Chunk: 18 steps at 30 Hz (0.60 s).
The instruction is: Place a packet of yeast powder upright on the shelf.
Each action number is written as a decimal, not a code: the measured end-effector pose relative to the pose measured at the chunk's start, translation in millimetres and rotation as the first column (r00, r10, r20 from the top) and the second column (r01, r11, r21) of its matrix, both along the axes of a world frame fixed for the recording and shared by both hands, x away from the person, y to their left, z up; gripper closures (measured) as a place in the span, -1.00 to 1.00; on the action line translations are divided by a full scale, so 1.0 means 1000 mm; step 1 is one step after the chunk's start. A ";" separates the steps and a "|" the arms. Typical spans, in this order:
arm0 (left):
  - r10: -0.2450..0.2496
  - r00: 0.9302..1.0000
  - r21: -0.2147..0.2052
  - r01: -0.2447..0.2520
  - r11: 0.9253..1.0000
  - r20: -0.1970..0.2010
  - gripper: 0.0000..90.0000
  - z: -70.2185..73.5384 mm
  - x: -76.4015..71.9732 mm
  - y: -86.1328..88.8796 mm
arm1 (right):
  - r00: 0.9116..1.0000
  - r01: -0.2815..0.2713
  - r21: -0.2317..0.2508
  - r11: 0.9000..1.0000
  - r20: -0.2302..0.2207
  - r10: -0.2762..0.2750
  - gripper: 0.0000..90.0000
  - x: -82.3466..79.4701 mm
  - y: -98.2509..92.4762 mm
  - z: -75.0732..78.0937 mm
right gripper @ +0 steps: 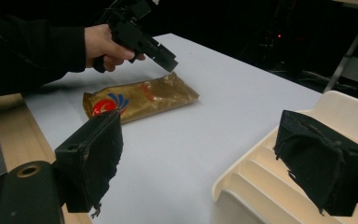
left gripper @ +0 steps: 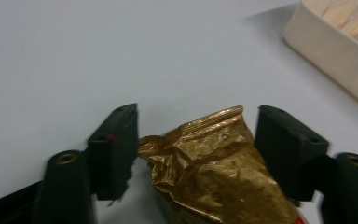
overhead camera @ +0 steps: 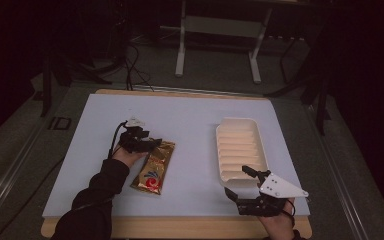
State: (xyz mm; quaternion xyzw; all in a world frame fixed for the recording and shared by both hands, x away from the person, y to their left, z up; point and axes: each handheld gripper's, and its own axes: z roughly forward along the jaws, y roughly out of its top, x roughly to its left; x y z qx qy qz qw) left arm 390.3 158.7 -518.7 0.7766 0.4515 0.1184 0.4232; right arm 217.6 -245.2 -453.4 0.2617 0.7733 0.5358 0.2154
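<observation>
- Crinkled gold foil snack packet with a red and blue emblem: flat on the pale blue-white table top, left of centre, sealed far end lying between the left gripper's jaws.
- Left gripper: black, hand-held, at the packet's far end; jaws apart on either side of the seal, no firm clamp visible.
- Right gripper: black, grey plate on top, near right edge; jaws wide apart, holding nothing.
- Cream ribbed plastic tray: right of centre, well apart from the packet, near end just beside the right gripper.
</observation>
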 end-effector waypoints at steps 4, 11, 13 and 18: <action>0.004 1.000 -0.006 -0.004 1.000 -0.023 -0.26 -0.005 0.004 0.000 | 1.000 -0.004 -0.002 1.000 0.002 0.004 -0.66 0.000 0.001 0.000; 0.005 0.997 0.001 -0.005 1.000 -0.080 -0.34 -0.015 0.011 0.001 | 1.000 -0.004 0.000 1.000 0.001 0.004 -0.66 0.000 0.000 0.000; -0.004 0.996 0.005 0.005 1.000 -0.086 -0.34 -0.017 0.012 0.001 | 1.000 -0.004 0.000 1.000 -0.004 0.004 -0.66 0.000 0.000 -0.001; -0.005 0.994 -0.004 0.004 1.000 -0.106 -0.34 -0.023 0.014 0.004 | 1.000 -0.005 0.000 1.000 -0.004 0.005 -0.66 0.000 0.000 -0.001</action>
